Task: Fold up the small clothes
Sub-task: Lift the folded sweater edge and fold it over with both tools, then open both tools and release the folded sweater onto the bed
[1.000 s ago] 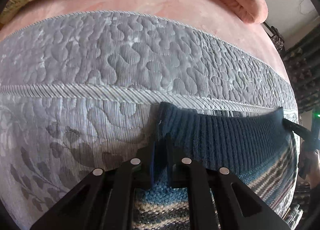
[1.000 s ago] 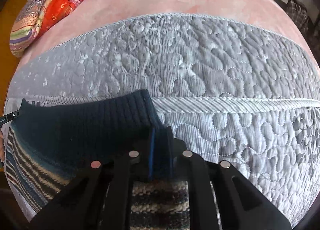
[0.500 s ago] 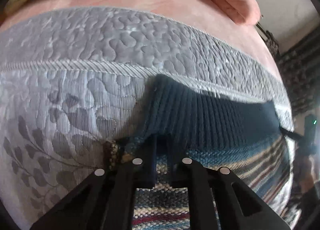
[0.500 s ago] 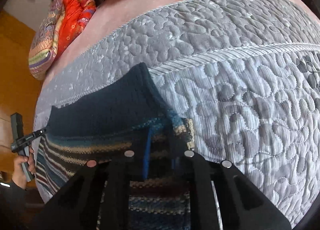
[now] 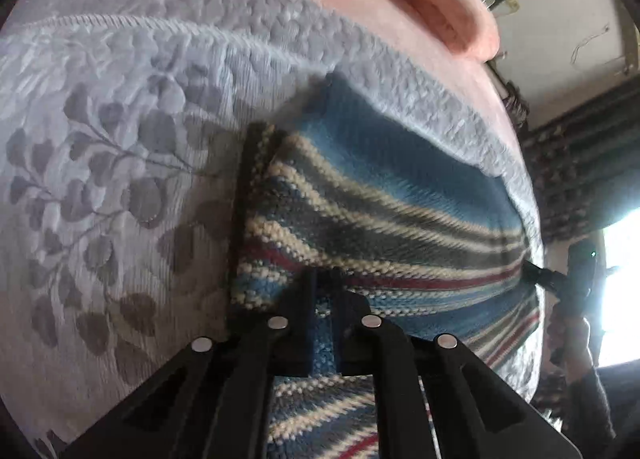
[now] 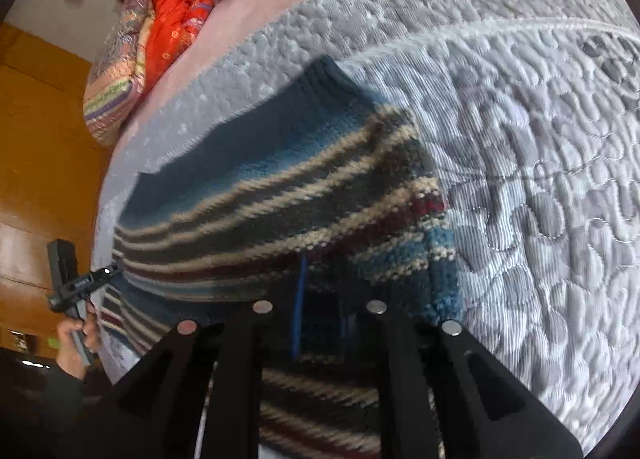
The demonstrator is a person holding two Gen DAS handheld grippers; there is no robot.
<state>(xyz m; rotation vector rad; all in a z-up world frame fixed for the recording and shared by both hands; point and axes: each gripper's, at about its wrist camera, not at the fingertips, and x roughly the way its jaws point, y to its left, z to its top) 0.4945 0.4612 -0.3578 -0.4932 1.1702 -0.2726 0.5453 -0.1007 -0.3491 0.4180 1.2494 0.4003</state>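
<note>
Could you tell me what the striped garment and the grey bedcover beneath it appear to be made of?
The striped garment looks like chunky knitted yarn, probably wool or acrylic: individual stitches and a ribbed dark-blue band show, with a matte finish. The grey bedcover looks like quilted woven fabric with a slight sheen: stitched puffy swirls and, in the left view, a printed or woven leaf pattern.
</note>
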